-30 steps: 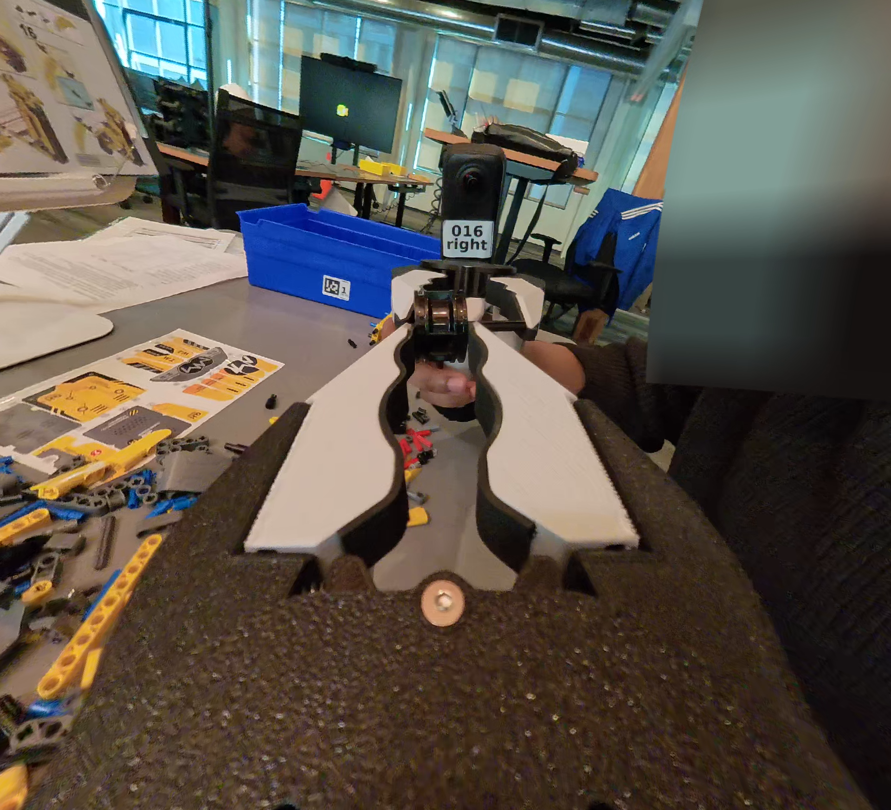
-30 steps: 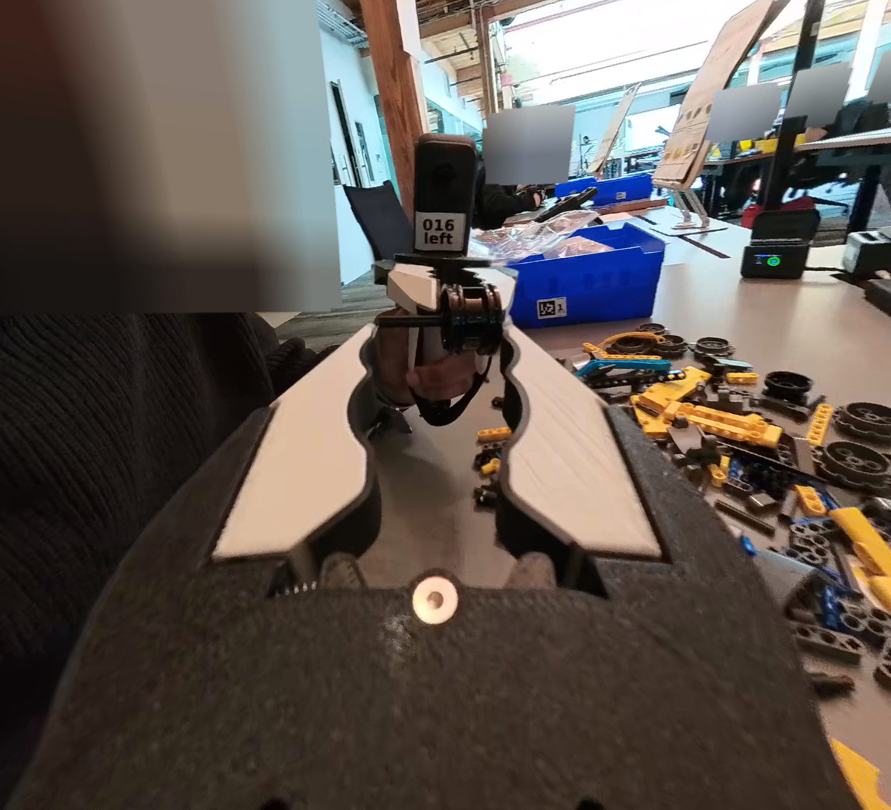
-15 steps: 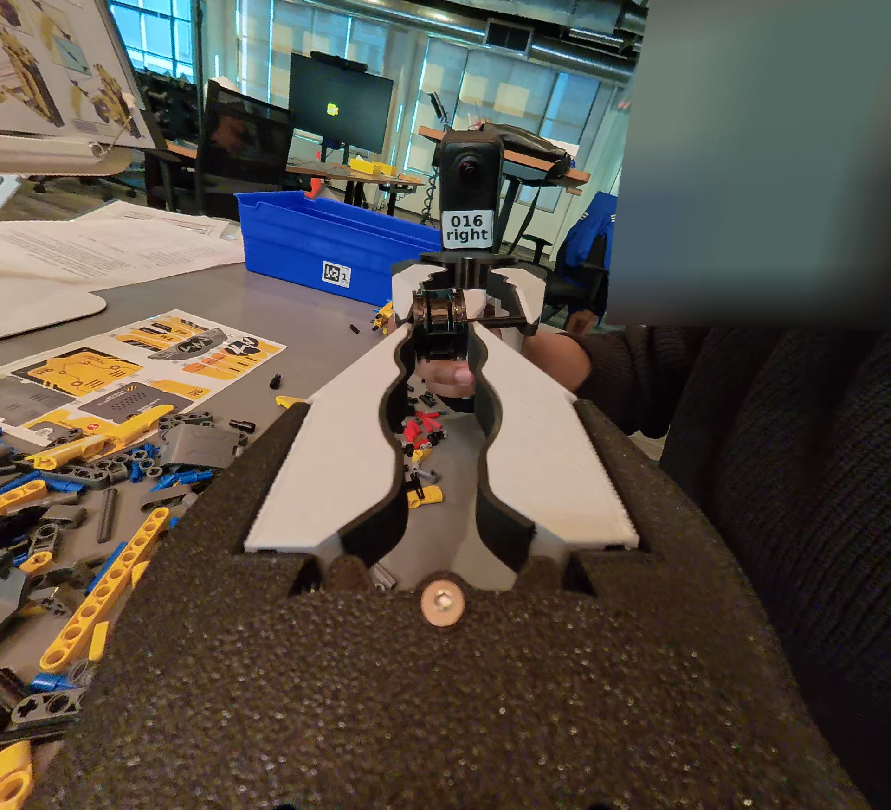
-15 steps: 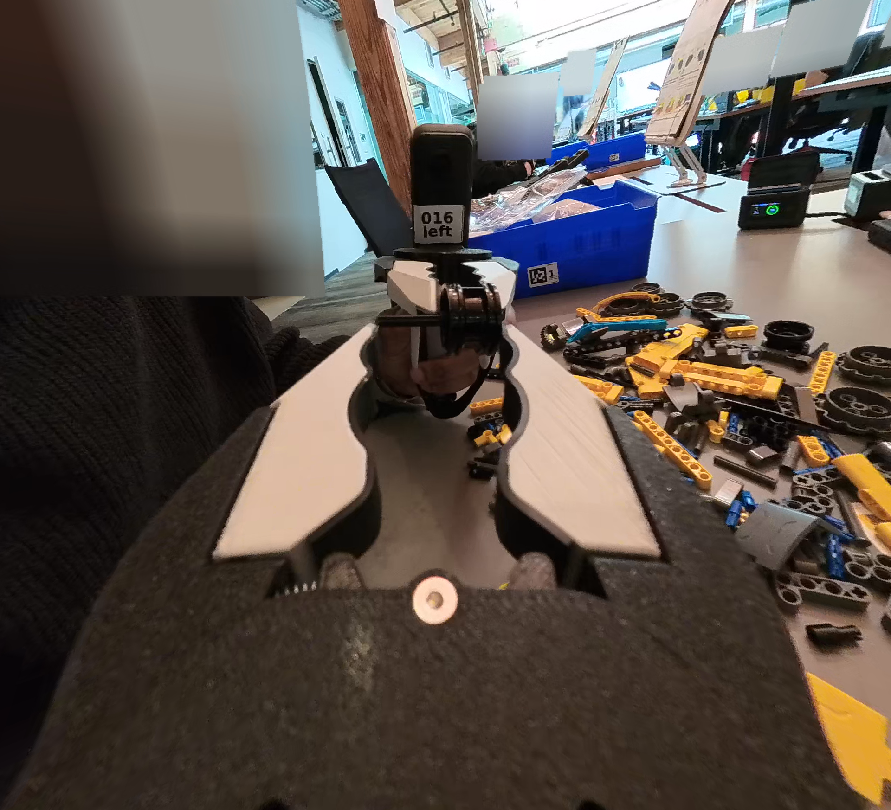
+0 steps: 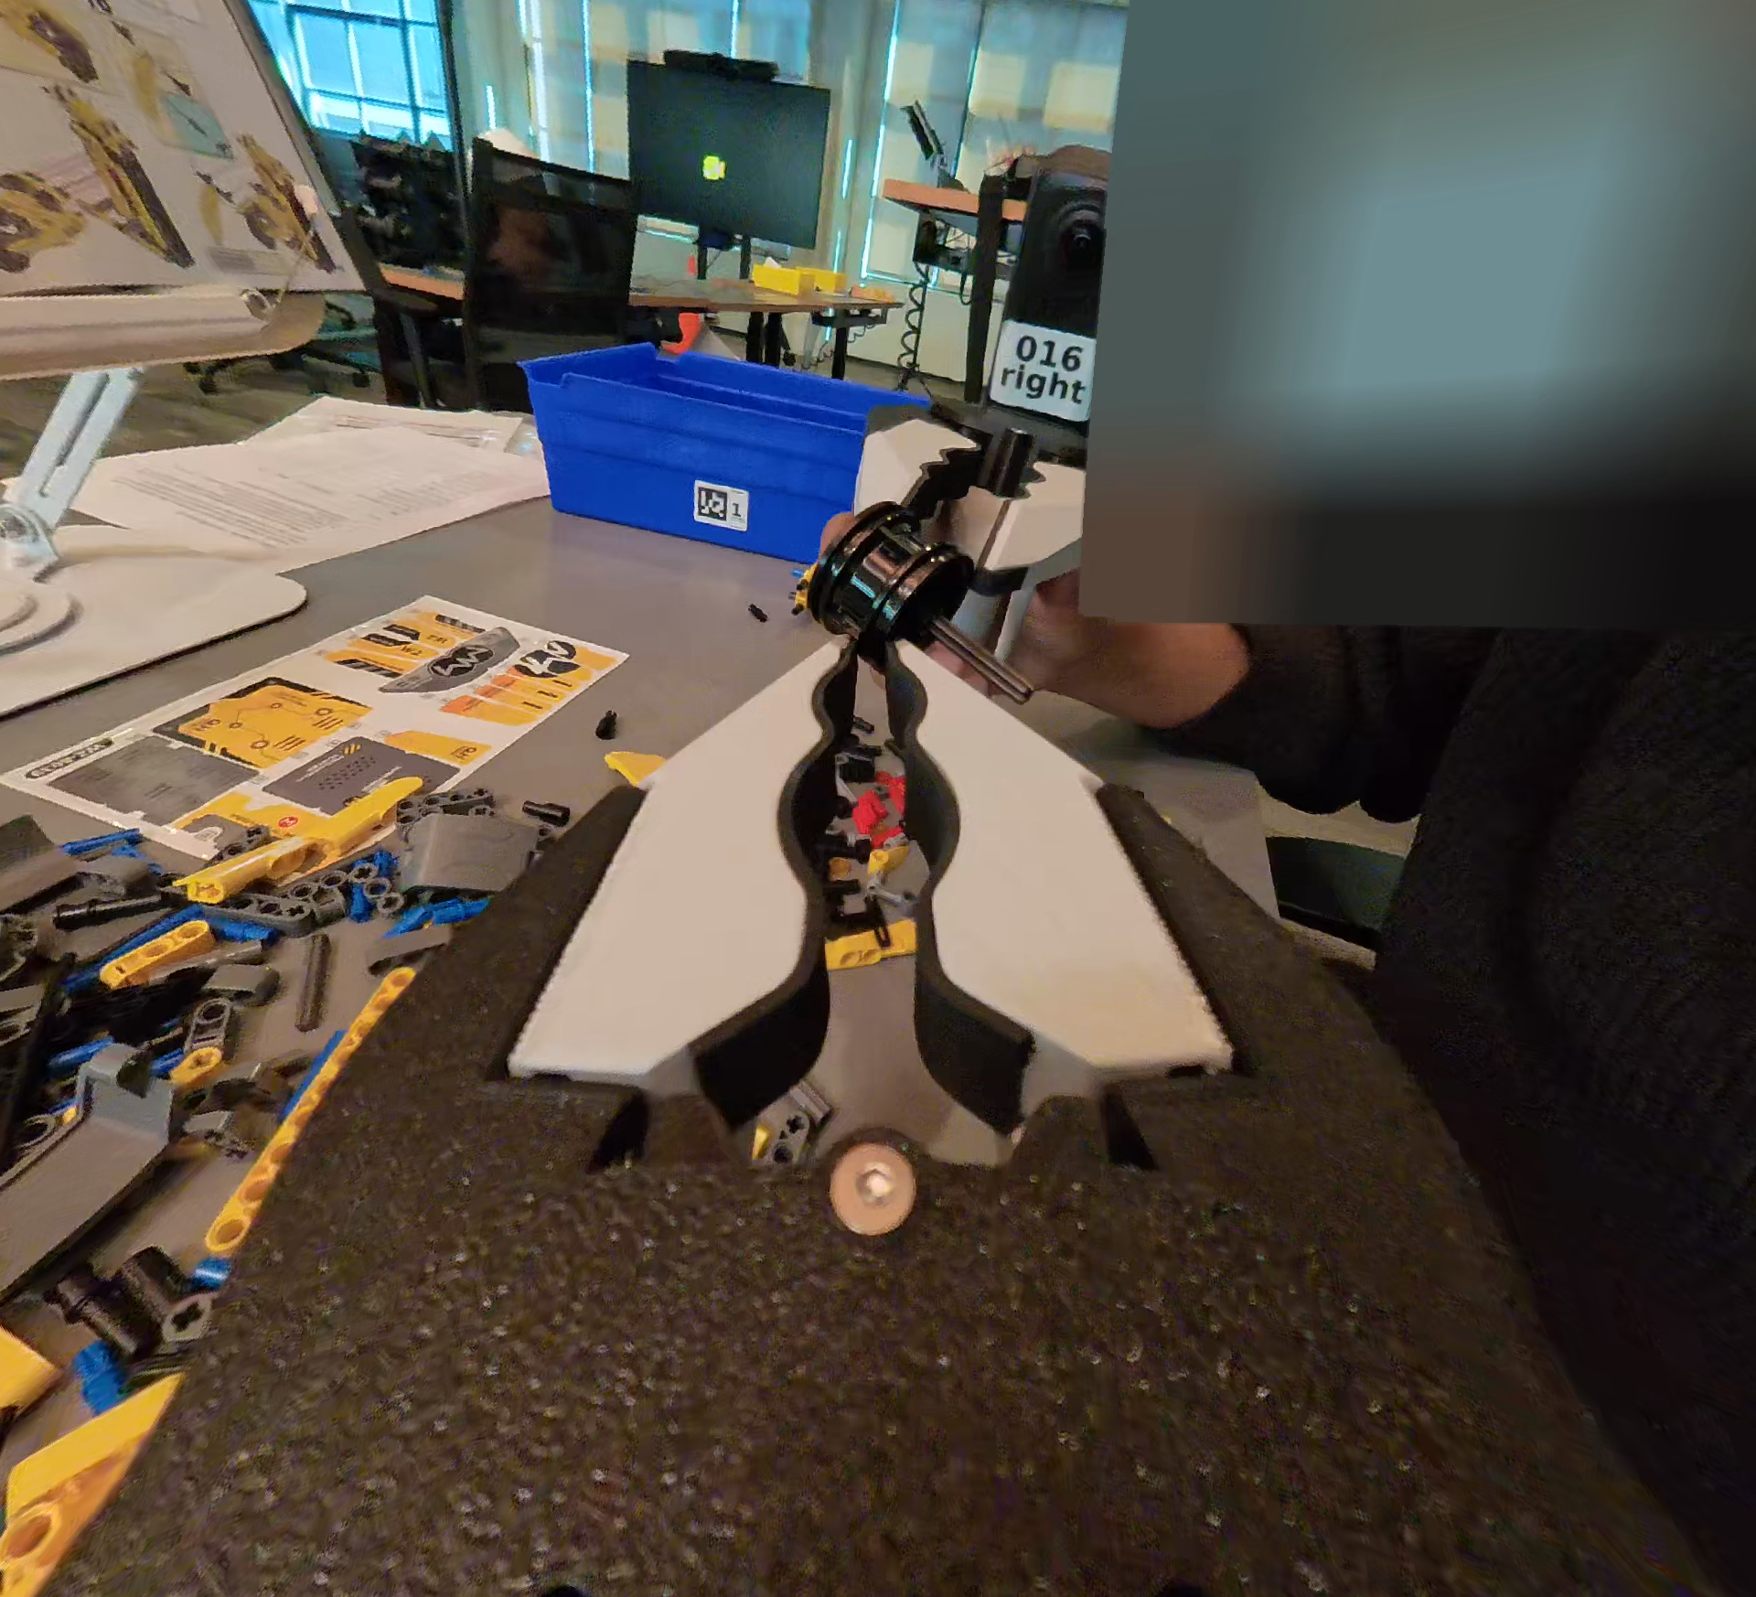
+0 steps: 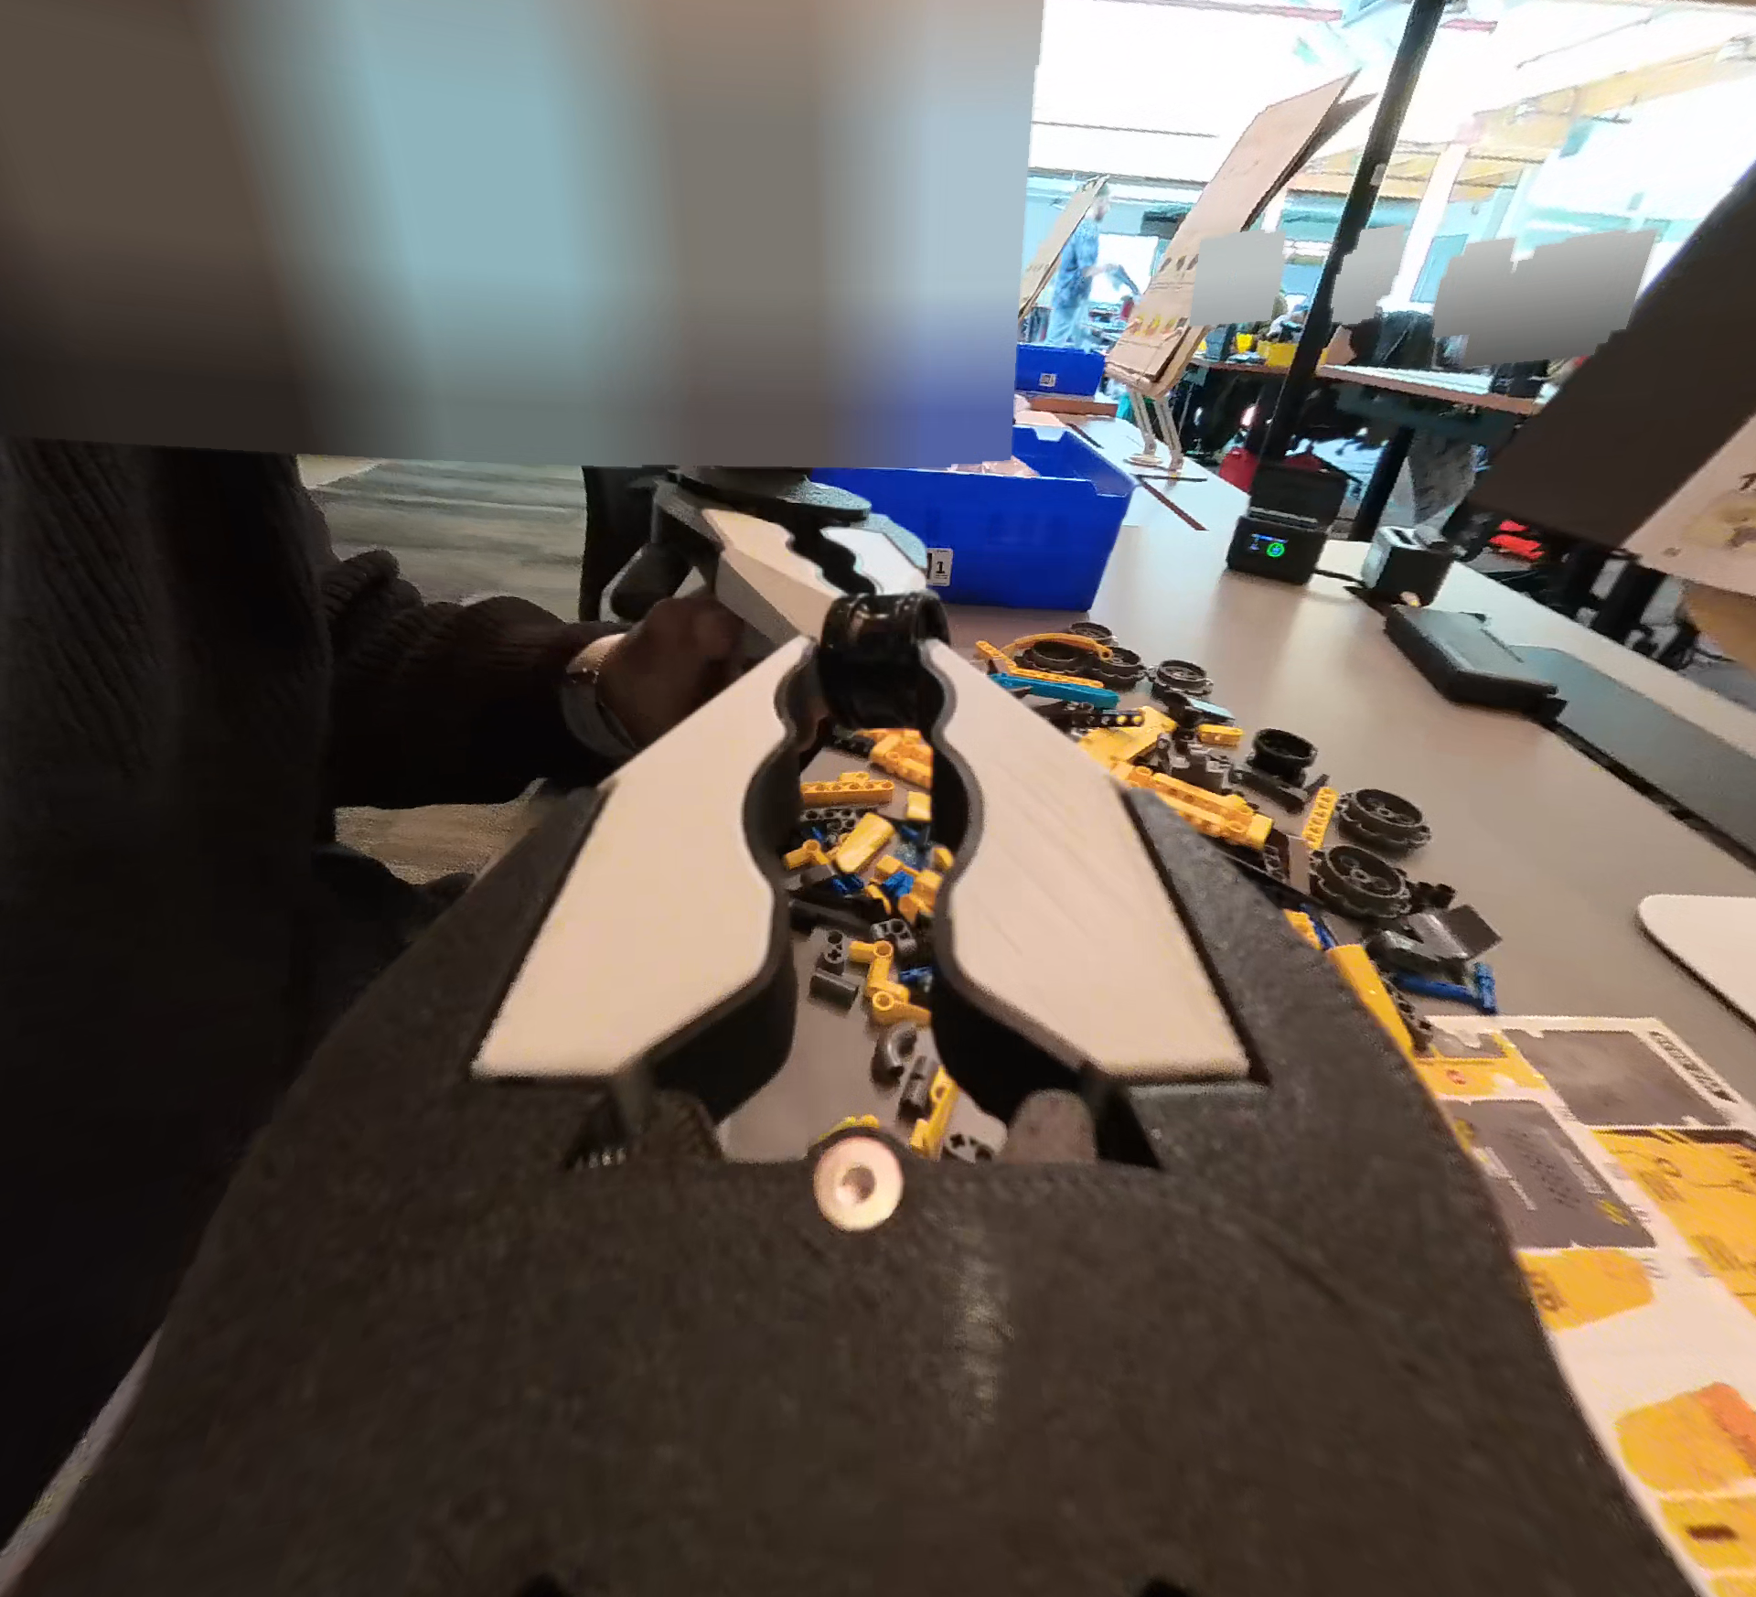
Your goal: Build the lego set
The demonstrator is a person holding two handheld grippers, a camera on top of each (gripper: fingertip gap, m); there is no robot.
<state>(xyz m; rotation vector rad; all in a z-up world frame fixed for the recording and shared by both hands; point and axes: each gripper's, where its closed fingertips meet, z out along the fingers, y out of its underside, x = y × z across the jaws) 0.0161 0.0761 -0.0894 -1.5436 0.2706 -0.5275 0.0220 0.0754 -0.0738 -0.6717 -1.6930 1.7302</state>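
A black wheel hub [image 5: 888, 582] with a dark axle [image 5: 983, 663] sticking out is held in the air between both grippers. My left gripper [image 5: 872, 658] is closed to a narrow gap, its tips pinching the hub's lower rim. The right gripper [image 5: 936, 482] reaches the hub from behind, a hand on its handle. In the right wrist view my right gripper [image 6: 879, 677] is shut around the hub [image 6: 879, 630]. The left gripper [image 6: 841, 573] meets it from the upper left.
A blue bin [image 5: 703, 440] stands at the back of the grey table. A sticker sheet [image 5: 314, 725] and a pile of yellow, blue and black building parts [image 5: 238, 915] lie left. Black tyres [image 6: 1359, 877], a small black device [image 6: 1273, 544] and an instruction stand [image 5: 124, 126] are nearby. Less than 4 cm separates the two grippers' tips.
Both grippers have turned from facing each other head-on to an angle. The hub now sits tilted with its axle showing. My left fingers have closed to a narrower gap.
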